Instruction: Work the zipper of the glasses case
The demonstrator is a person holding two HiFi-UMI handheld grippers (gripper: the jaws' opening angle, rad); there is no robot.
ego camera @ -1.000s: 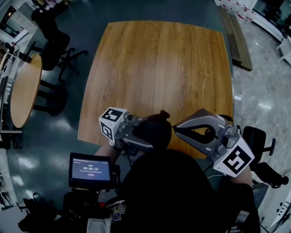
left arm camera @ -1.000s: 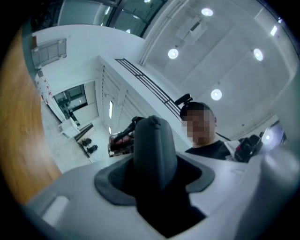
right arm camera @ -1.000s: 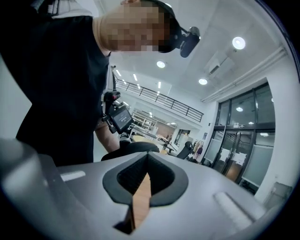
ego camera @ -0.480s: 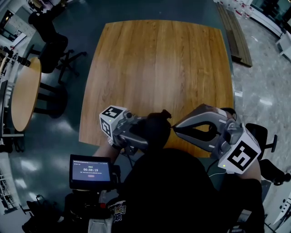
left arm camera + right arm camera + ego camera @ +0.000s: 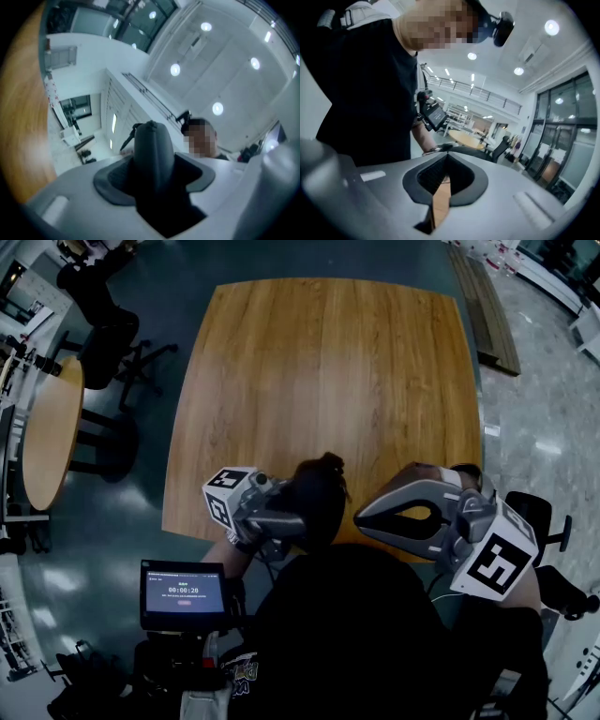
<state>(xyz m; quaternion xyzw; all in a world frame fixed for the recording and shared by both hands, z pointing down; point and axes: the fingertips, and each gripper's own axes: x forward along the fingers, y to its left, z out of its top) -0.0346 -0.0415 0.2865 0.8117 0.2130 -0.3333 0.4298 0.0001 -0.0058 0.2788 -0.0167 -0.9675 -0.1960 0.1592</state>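
**Black case clamped, zipper progress not yet readable**

**Head view.** The black glasses case point(image 5: 317, 498) is off the wooden bench point(image 5: 328, 362). It is held in the air over the bench's near edge, close in front of the person. The left hand-held gripper point(image 5: 302, 521) comes in from the left and has the case by its near side. The right hand-held gripper point(image 5: 358, 515) comes in from the right with its 2 jaws brought together to a point. Its tip is just beside the case's right flank, but this view does not show whether it touches.

**Left gripper view.** The case point(image 5: 152, 159) stands upright between the 2 pads, which press on its lower body from either side, so this hand-held gripper is clamped on it. Its rounded end points up. A thin dark tab point(image 5: 126, 139) sticks out at the upper left and is probably the zipper pull. The side facing the camera shows no gap, and the zipper line is too dark to trace.

**Right gripper view.** The jaws are closed against each other, and only a sliver of bench wood point(image 5: 440, 206) shows through the slot behind the tips. Nothing can be made out pinched between them. A dark curved shape lies just past the tip, and I cannot tell whether it is the case.

**Progress, as a judgement.** The holding step looks done, since the case is raised and steadied by 1 hand-held gripper. The other is closed and near the case but is not visibly on the pull. The case looks closed from what shows, so catching the tab and running it along the zipper still seem to lie ahead.
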